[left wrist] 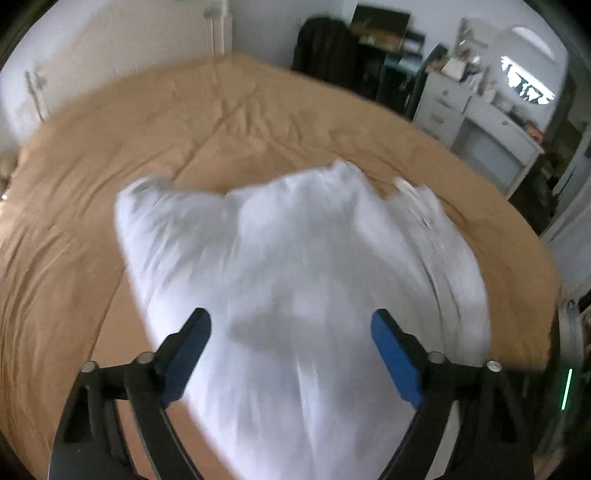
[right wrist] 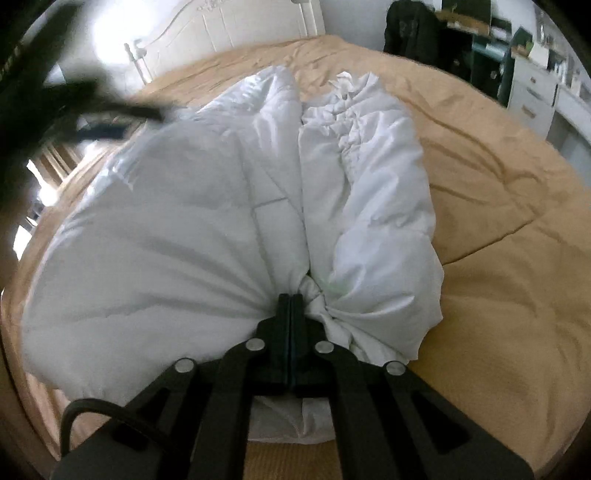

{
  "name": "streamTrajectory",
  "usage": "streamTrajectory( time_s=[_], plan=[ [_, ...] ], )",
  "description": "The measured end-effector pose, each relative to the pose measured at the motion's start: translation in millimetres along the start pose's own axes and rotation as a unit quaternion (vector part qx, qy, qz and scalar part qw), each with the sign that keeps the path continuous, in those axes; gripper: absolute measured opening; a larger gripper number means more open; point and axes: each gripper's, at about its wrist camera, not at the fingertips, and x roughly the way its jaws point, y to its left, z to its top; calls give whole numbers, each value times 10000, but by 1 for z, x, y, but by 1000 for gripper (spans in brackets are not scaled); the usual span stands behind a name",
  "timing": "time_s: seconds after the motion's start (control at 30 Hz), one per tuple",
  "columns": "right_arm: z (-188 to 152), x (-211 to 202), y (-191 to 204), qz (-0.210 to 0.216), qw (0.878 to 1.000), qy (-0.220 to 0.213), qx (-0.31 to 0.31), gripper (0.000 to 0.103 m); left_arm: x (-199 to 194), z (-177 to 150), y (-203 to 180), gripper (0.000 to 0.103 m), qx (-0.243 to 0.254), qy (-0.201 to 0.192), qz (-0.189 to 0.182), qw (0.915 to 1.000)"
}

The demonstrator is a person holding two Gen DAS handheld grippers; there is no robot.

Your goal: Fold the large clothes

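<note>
A large white padded garment lies on a tan bedspread. In the left wrist view it is blurred by motion and spreads away from me. My left gripper is open, its blue-padded fingers wide apart above the near part of the garment, holding nothing. In the right wrist view the white garment lies bunched with a seam down its middle. My right gripper is shut on a gathered bunch of the garment's near edge. The left gripper shows as a dark blur at the upper left.
The tan bedspread reaches to a white headboard at the back. A dark chair with clothes, a desk and white drawers stand beyond the bed's right side. The bed's near edge runs under my right gripper.
</note>
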Motion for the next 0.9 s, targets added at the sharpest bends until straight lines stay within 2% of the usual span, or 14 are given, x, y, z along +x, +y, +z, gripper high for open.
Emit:
streamTrajectory(
  time_s=[0.13,0.23,0.3,0.33,0.4,0.5,0.53,0.57,0.6,0.7,0.73,0.8,0.87,0.9],
  plan=[
    [32,-8,-25,815,9930,530,672,4,-14,-68,-26,94,210,-288,97,9993],
    [73,-37,-12,405,9986,116,308,8,-11,-74,-21,95,-6,-419,-26,9991],
    [107,-51,10,337,9993,-152,-3,28,-7,-77,-18,95,-135,-420,-77,9990],
    [129,-51,23,479,9986,-187,-106,32,-7,-79,-17,95,-194,-441,-83,9988],
    [158,-37,47,841,9962,-58,-223,33,-7,-83,-20,95,-255,-438,-36,9987],
    [198,23,80,1362,9878,649,-385,30,-1,-86,-24,96,-343,-417,52,9985],
    [204,48,86,1090,9894,834,-471,28,1,-87,-23,96,-383,-422,71,9983],
    [209,77,90,402,9926,972,-599,15,3,-85,-24,97,-430,-427,69,9981],
    [210,106,84,-255,9913,1135,-618,10,3,-87,-24,97,-487,-416,50,9979],
    [207,157,52,-1513,9765,1432,-549,3,5,-91,-25,100,-615,-364,18,9974],
    [206,164,44,-1592,9747,1499,-459,3,6,-93,-26,101,-651,-358,44,9972],
    [210,153,14,-949,9845,1456,212,3,6,-94,-25,102,-735,-333,62,9967],
    [213,116,13,-663,9922,1035,217,4,8,-95,-19,103,-901,-317,-91,9954],
    [212,82,22,-506,9971,562,24,6,7,-95,-17,103,-957,-323,-147,9948]
  ],
)
